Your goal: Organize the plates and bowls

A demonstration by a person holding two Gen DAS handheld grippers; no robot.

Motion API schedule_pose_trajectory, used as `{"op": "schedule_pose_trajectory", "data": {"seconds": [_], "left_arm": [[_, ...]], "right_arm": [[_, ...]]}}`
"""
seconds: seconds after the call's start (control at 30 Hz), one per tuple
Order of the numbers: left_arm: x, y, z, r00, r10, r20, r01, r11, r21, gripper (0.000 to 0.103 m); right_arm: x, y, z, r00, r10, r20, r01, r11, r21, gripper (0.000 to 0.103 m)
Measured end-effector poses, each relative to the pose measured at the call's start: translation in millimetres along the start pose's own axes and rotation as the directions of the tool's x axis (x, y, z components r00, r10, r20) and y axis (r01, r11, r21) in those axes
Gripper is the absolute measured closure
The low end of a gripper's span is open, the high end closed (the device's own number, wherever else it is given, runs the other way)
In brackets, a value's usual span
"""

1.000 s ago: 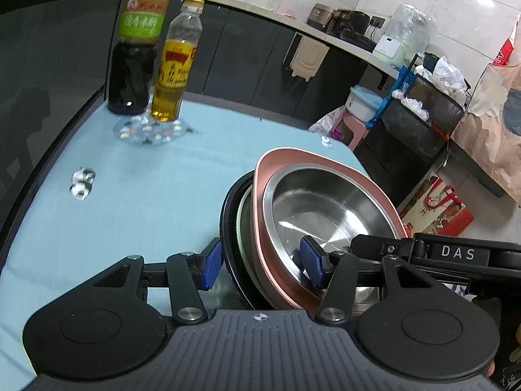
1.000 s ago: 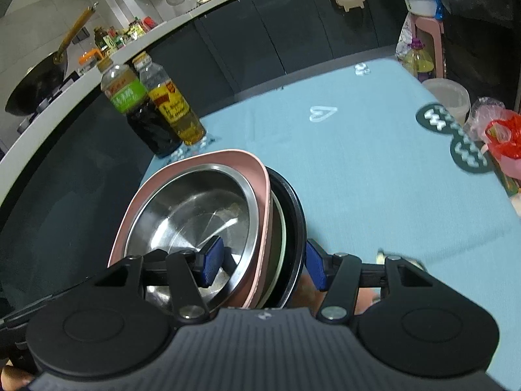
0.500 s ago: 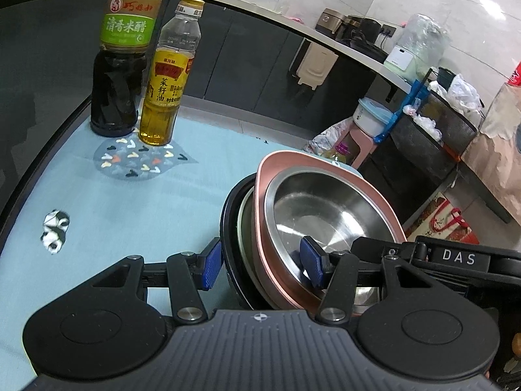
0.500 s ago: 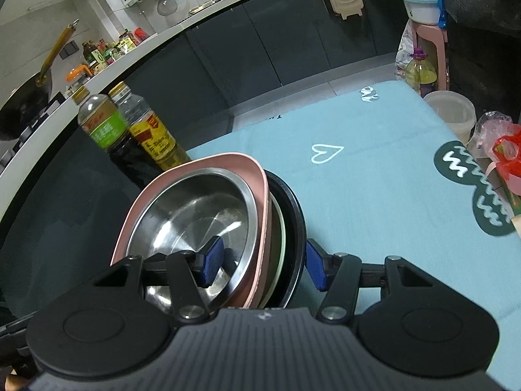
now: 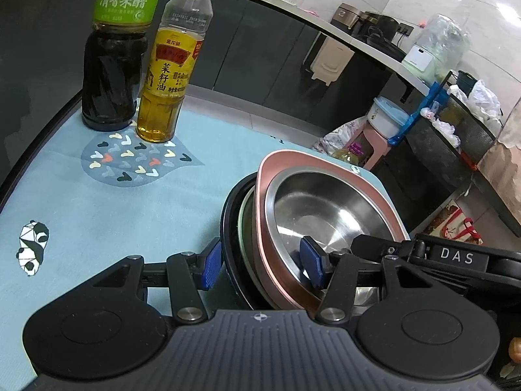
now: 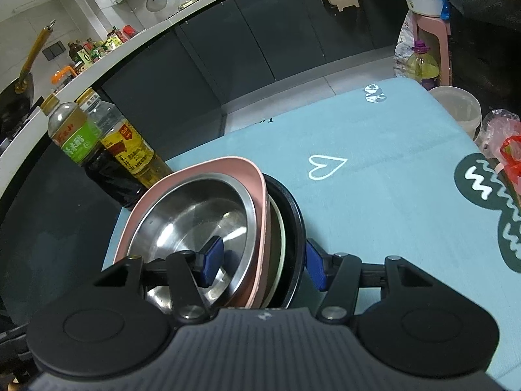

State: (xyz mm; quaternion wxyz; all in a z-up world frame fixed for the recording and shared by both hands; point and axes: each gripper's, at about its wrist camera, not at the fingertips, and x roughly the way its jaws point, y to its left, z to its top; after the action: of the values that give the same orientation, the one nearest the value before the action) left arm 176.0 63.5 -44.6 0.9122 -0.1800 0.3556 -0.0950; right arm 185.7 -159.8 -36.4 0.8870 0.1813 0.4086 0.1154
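Clamping stacked dishes (image 5: 293, 228) edgewise, left claw (image 5: 262, 265), right claw (image 6: 263, 264)

Dark vinegar bottle (image 5: 114, 65) and rapeseed oil bottle (image 5: 169, 75) stand upright, side by side, on the blue-clothed desk (image 5: 97, 208); wok (image 6: 14, 97) on far counter.

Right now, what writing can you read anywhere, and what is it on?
"清香米醋": green label of the dark vinegar bottle.
"菜籽油": yellow label of the oil bottle; its smaller print is too small.
"DAS": right claw, seen from the left wrist.
Countertop bottle labels: unreadable.
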Motion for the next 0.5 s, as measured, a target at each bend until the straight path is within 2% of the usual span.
{"op": "schedule_pose_trajectory", "data": {"seconds": [0.33,0.5], "left_arm": [[14,5,3,1.0,0.01,0.012,-0.009,1.0,-0.011,0.054],[25,11,1,1.0,0.012,-0.006,-0.012,1.0,-0.024,0.054]], "right_arm": [[16,-2,5,1.0,-0.006,-0.001,0.006,1.0,-0.005,0.051],[27,-6,5,1.0,-0.014,-0.019,0.014,1.0,0.004,0.051]]}}
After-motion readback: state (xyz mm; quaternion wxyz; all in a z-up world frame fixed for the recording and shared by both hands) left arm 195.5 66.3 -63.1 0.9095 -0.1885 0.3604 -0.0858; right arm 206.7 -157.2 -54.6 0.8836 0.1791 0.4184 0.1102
